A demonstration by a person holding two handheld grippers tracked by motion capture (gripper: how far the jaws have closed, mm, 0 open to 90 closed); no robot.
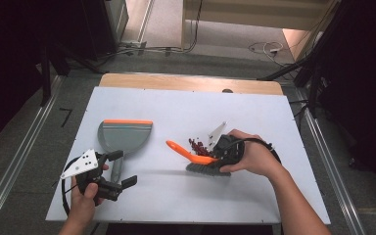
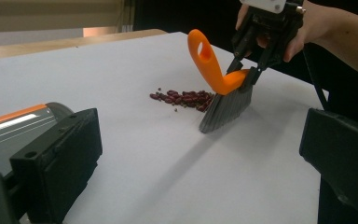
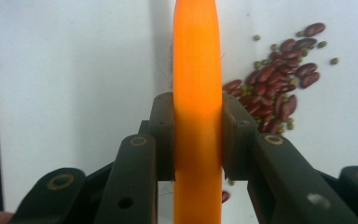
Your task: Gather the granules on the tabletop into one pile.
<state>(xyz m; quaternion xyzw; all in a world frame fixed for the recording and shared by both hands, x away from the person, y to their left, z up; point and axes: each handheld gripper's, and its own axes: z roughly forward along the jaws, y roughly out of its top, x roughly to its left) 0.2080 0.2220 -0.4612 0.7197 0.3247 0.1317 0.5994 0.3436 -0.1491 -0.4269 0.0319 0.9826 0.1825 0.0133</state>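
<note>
A brush with an orange handle [image 1: 188, 152] and grey bristles [image 1: 208, 170] stands on the white table, bristles down. My right gripper [image 1: 219, 155] is shut on the handle just above the bristles, and the right gripper view shows both pads pressed on the orange handle [image 3: 197, 93]. A small pile of red beans [image 1: 198, 146] with a few green ones [image 3: 272, 88] lies just beyond the brush [image 2: 226, 100]. At the left lies a grey dustpan [image 1: 125, 134] with an orange lip. My left gripper [image 1: 121, 169] is open beside the pan's handle, its jaws wide apart [image 2: 200, 140].
The white sheet [image 1: 186, 107] covers a wooden table whose far edge [image 1: 191, 82] shows at the back. Cables lie on the floor [image 1: 264, 49] beyond it. Metal rails [image 1: 17, 161] run along both sides of the table.
</note>
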